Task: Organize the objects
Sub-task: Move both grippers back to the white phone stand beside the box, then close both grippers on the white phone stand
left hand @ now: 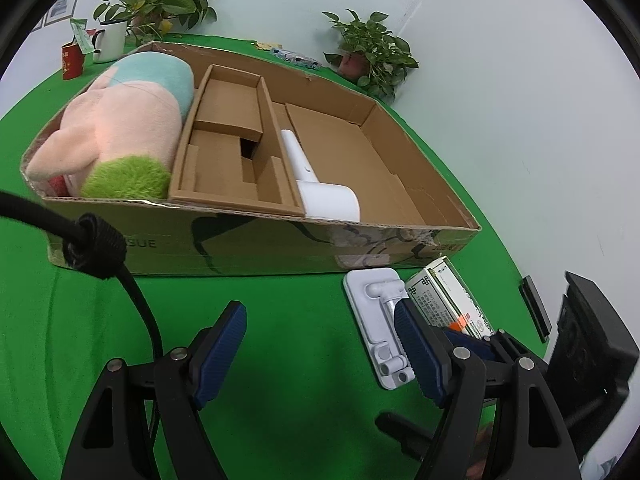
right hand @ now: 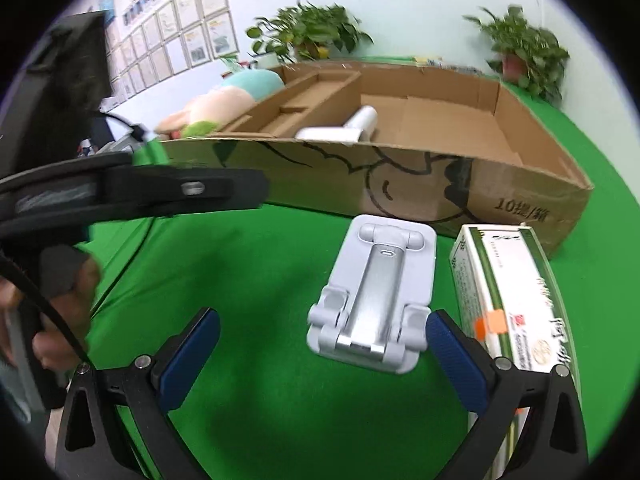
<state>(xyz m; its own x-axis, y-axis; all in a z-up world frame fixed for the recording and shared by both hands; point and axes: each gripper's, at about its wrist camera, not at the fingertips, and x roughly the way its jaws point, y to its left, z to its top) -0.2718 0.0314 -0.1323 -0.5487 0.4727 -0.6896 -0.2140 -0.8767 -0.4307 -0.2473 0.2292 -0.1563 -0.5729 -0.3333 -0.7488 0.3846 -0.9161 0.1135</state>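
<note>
Near the cardboard tray [left hand: 256, 236], we see our left gripper [left hand: 320, 344] spread wide, holding nothing; its right finger hides part of the phone stand [left hand: 374, 320]. Only the right view shows that stand [right hand: 372, 292] whole, beside the box [right hand: 508, 300]; our right gripper [right hand: 320, 364], also wide open, grips nothing.

Matt corrugated cardboard box [left hand: 256, 240], fuzzy plush toy [left hand: 116, 128], brushed-metal stand [right hand: 372, 292].
</note>
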